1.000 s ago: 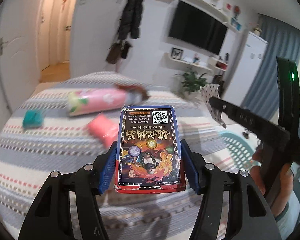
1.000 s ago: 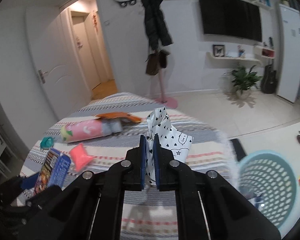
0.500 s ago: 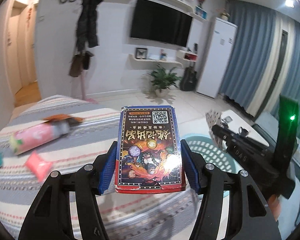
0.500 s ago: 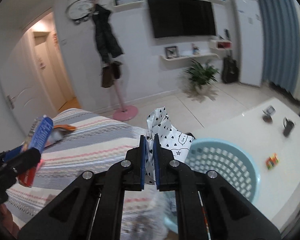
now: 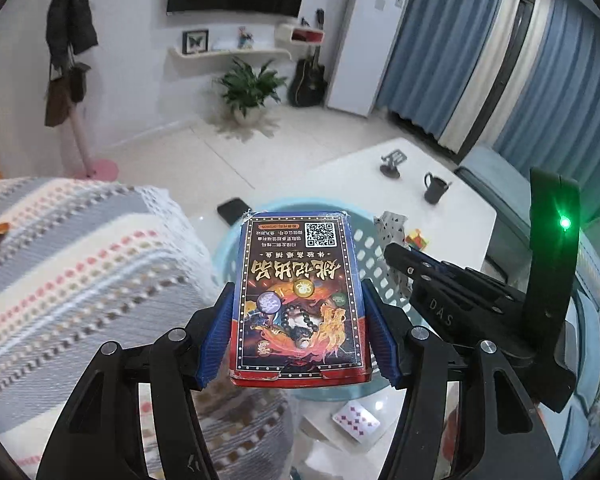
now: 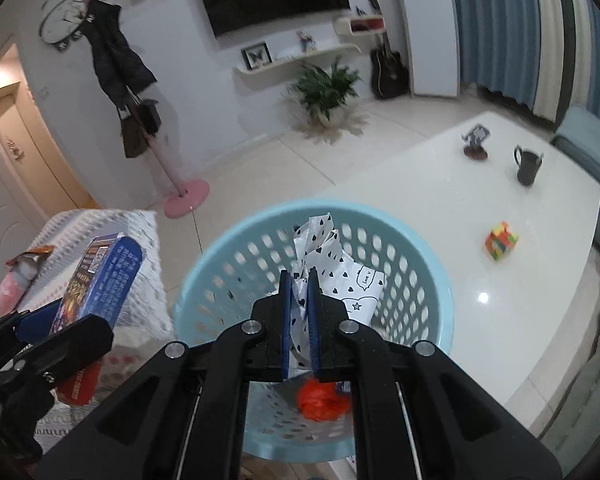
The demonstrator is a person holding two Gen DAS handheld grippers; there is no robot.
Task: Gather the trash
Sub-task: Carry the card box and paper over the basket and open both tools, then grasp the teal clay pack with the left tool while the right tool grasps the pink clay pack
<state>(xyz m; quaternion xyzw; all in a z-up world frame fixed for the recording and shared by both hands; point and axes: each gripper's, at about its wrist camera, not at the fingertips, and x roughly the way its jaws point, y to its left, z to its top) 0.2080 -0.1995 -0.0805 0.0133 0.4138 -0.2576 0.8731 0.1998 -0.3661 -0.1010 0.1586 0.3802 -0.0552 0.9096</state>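
My left gripper (image 5: 298, 340) is shut on a blue and red card box (image 5: 300, 300) with gold lettering and a QR code, held over the near rim of a light blue perforated basket (image 5: 364, 248). In the right wrist view the same card box (image 6: 100, 276) shows at the left, beside the basket (image 6: 228, 264). My right gripper (image 6: 300, 320) is shut on a crumpled white paper with black hearts (image 6: 340, 276), hanging above the basket's mouth. Something orange (image 6: 320, 400) lies at the basket's bottom.
A striped blanket (image 5: 60, 264) covers the surface at the left, with a pink package (image 6: 10, 288) on it. A white low table (image 6: 460, 208) holds a black mug (image 6: 527, 166) and a colourful cube (image 6: 500, 240). A playing card (image 5: 355, 420) and a black phone (image 5: 234, 210) lie on the floor.
Both grippers swung right, away from the striped blanket, and sank toward the blue basket, each keeping its hold. The basket now fills the middle of both views.
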